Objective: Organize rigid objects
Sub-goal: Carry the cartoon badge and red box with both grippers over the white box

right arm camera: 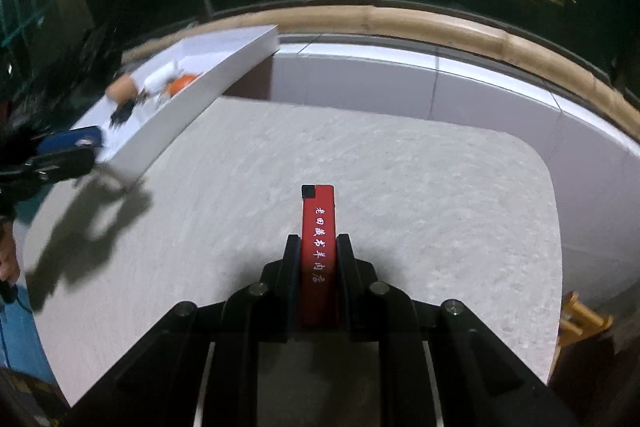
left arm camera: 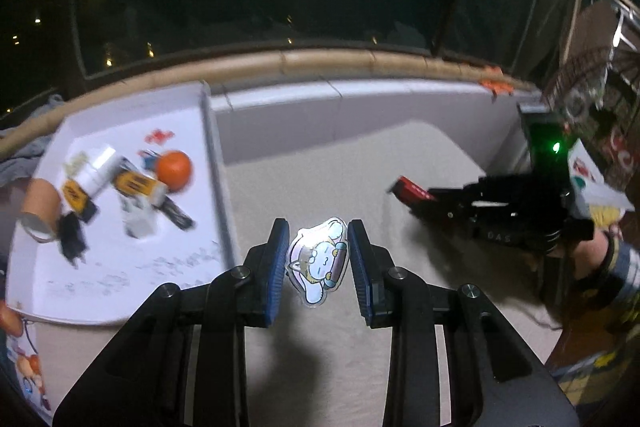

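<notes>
My left gripper is closed on a flat cartoon cat charm, held between its blue pads above the pale table. My right gripper is shut on a red lighter with white writing; it also shows in the left wrist view, out to the right. A white tray at the left holds an orange ball, a white cylinder, yellow-and-black items and a tan cup.
A low white wall and a wooden rail border the table's far side, with a dark window behind. The tray also shows at the left in the right wrist view. A wooden piece stands past the table's right edge.
</notes>
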